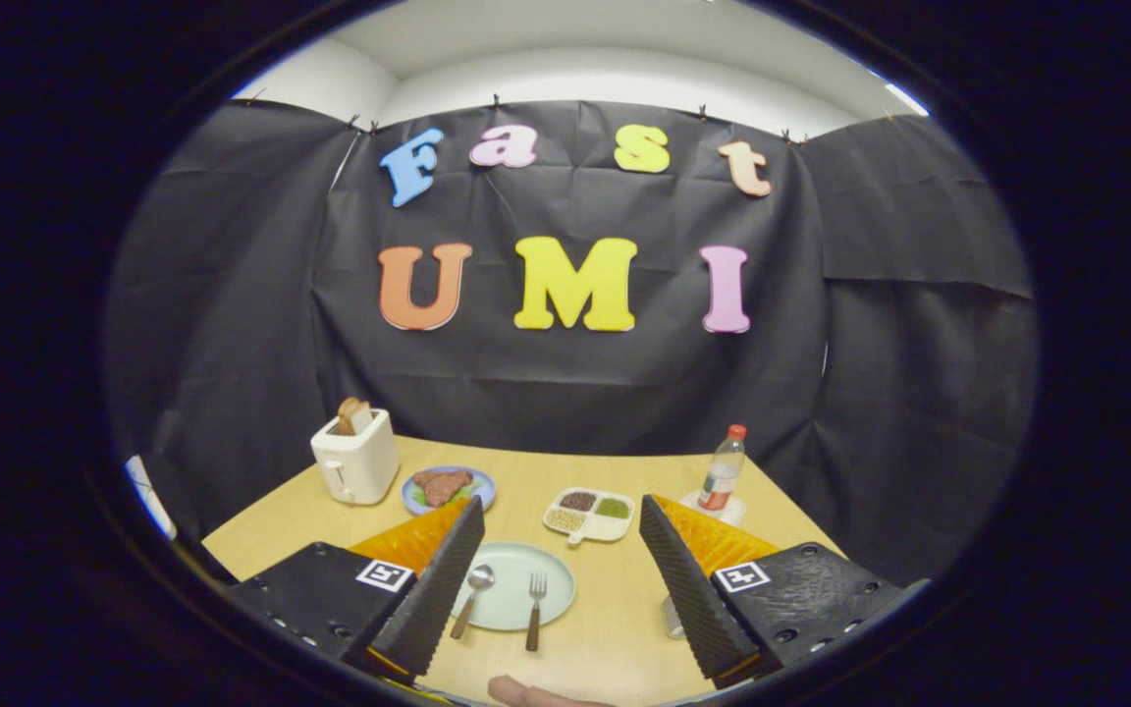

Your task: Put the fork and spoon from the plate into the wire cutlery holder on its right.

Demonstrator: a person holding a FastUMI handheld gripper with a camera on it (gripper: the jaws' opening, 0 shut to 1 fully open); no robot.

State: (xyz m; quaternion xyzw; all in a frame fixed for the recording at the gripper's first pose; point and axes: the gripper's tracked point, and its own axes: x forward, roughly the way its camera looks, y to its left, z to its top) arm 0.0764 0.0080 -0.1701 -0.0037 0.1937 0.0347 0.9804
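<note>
The gripper (558,570) is hovering with its two fingers wide apart. Between them one spoon (472,599) and one fork (534,609) are lying side by side on one pale green plate (511,565), handles pointing back toward the gripper. The plate is sitting on a tan wooden surface (615,638). One toaster (356,457) and one bottle (723,469) are standing farther off.

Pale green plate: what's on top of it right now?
On the pale green plate lie a spoon and a fork, side by side. The gripper is open; its left finger covers the plate's near-left edge.
</note>
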